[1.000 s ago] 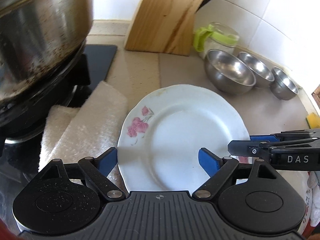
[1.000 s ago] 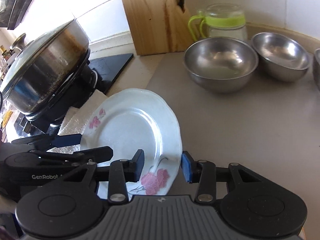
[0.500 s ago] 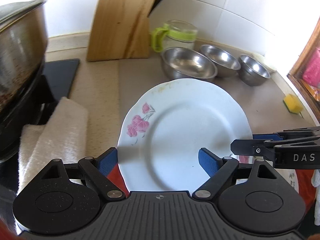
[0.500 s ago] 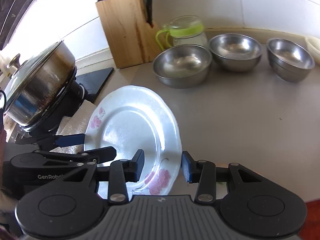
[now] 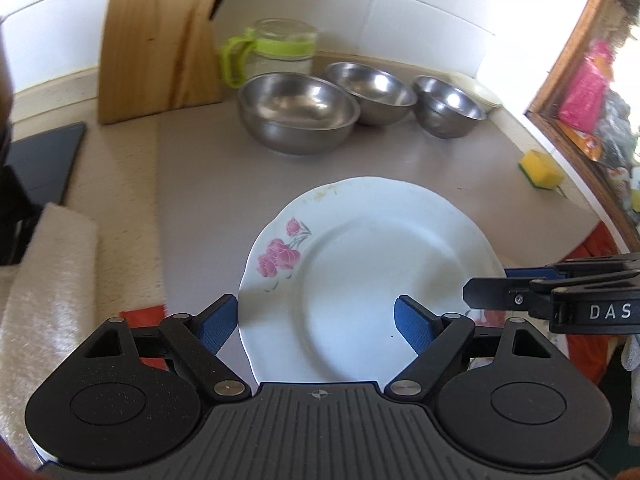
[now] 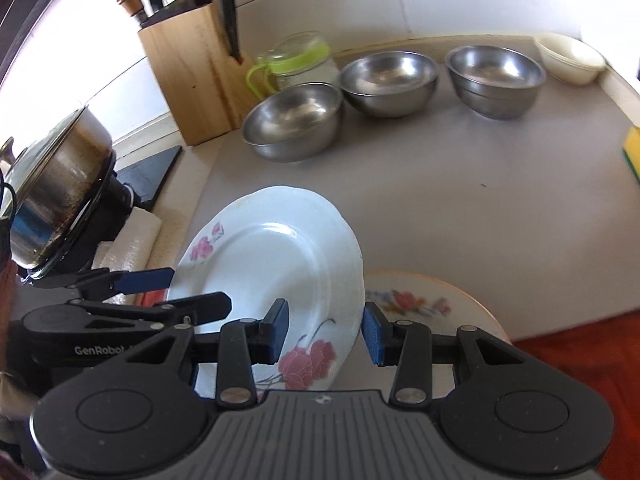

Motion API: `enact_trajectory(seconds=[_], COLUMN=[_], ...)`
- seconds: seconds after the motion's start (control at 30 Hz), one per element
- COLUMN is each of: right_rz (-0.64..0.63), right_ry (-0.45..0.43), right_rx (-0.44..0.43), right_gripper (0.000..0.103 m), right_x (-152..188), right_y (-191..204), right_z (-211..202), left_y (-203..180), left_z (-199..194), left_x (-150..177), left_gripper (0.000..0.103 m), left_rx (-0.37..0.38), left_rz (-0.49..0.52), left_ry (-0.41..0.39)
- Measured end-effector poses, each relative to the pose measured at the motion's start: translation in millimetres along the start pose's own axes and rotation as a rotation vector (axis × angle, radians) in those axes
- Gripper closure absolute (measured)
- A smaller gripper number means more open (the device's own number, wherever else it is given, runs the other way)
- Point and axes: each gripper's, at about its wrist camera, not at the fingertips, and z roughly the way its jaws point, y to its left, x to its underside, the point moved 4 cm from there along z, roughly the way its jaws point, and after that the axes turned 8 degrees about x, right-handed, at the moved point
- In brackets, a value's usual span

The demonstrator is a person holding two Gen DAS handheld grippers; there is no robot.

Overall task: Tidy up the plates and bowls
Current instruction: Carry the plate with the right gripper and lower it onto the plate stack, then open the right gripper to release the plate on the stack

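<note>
Carrying the white flowered plate (image 6: 276,264) above the bench (image 6: 460,208), you have it between both sets of fingers: the left gripper (image 5: 316,320) spread wide across its rim, the right gripper (image 6: 326,332) narrower over its edge. A second flowered plate (image 6: 420,300) waits just beside; three steel bowls (image 6: 384,80) look unstacked, so most sorting remains.

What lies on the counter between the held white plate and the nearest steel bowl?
Nothing: only bare grey counter separates the white plate from the steel bowl, in both wrist views.

open counter (image 6: 460,208) ahead, steel bowls (image 6: 388,80) lining wall
</note>
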Motion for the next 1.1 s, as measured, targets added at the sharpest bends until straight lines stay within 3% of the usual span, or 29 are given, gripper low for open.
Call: enact_trajectory(seconds=[0.37,0.73,1.1], right_rz=[0.062,0.093,0.060], right_ry=[0.023,0.044,-0.002], right_rx=[0.072,0.119,0.202], right_gripper=[0.060,0.060,0.059], right_x=[25,46,49], right_y=[-29,-46,-62], right_z=[-15,-26,-37], left_y=[-33,-62,-78], left_z=[11,14,19], left_x=[5,12,18], left_gripper=[0.015,0.014,0.018], left_rx=[0.070,0.104,0.135], left_rz=[0.099,0.177,0.175], left_ry=[0.047,0.043,0.060])
